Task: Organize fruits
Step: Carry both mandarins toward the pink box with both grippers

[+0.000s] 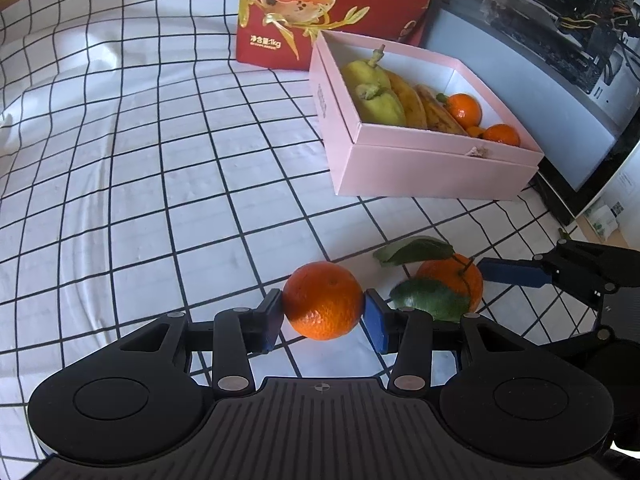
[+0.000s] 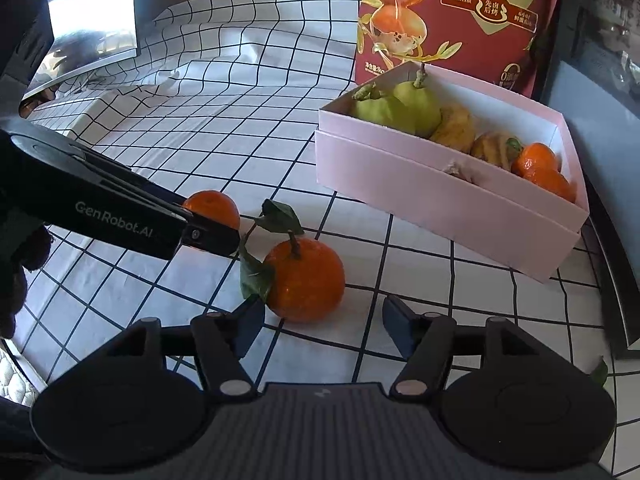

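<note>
A white cloth with a black grid covers the worktop (image 1: 140, 160), and a red printed bag (image 1: 320, 12) stands at its far edge. Just before the bag, a pink box (image 1: 432, 168) holds pears, bananas and small oranges. Toward the near edge, the left tool (image 1: 324, 312) clamps a plain orange (image 1: 323, 300). Just beside it, a leafy orange (image 2: 306, 280) rests on the cloth ahead of the right tool (image 2: 324, 320), whose jaws stand apart, off the fruit.

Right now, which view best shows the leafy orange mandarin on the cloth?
Right wrist view: the leafy orange mandarin sits whole, stem and leaves clear. Left wrist view shows it partly behind its leaf and a finger.
</note>
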`<state>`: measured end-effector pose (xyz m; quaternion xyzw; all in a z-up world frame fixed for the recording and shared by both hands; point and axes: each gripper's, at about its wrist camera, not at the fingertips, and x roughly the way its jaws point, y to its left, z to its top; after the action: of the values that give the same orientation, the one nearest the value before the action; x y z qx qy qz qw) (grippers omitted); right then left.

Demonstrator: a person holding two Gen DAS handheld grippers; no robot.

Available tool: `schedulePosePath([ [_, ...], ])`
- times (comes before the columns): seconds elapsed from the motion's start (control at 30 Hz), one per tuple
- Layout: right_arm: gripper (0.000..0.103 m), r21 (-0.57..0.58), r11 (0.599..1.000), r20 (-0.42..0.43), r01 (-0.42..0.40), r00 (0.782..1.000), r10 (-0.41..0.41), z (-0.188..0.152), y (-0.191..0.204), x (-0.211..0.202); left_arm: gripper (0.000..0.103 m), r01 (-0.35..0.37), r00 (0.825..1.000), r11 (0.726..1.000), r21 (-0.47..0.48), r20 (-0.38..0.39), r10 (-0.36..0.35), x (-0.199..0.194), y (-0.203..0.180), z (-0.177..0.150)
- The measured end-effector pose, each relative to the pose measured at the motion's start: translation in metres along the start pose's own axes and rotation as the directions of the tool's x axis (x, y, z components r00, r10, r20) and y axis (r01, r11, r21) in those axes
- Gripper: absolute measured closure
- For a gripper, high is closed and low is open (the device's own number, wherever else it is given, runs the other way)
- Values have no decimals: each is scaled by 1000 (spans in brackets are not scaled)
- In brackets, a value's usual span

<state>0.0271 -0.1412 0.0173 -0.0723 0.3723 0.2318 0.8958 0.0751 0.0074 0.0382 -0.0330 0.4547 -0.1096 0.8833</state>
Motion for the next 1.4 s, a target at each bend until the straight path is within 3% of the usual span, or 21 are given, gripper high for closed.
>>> schedulePosePath([
  [0.37, 38, 6, 1000, 17, -29, 999, 29, 9, -1, 2, 54, -1, 1000, 1000, -11, -5, 1, 2, -1, 0],
  [0.9, 37, -70, 996, 3, -59, 998, 60, 7, 7, -1, 54, 17, 1000, 1000, -8, -20, -18, 5, 4, 5],
  [1.13, 36, -127, 991, 34, -43, 998, 47, 8, 20, -10, 55, -45, 999, 998, -43, -14, 44, 1, 19, 8],
  [1.4, 36, -89, 995, 35, -39, 998, 43, 11, 16, -9, 54, -41, 999, 998, -45, -13, 41, 0, 17, 5],
])
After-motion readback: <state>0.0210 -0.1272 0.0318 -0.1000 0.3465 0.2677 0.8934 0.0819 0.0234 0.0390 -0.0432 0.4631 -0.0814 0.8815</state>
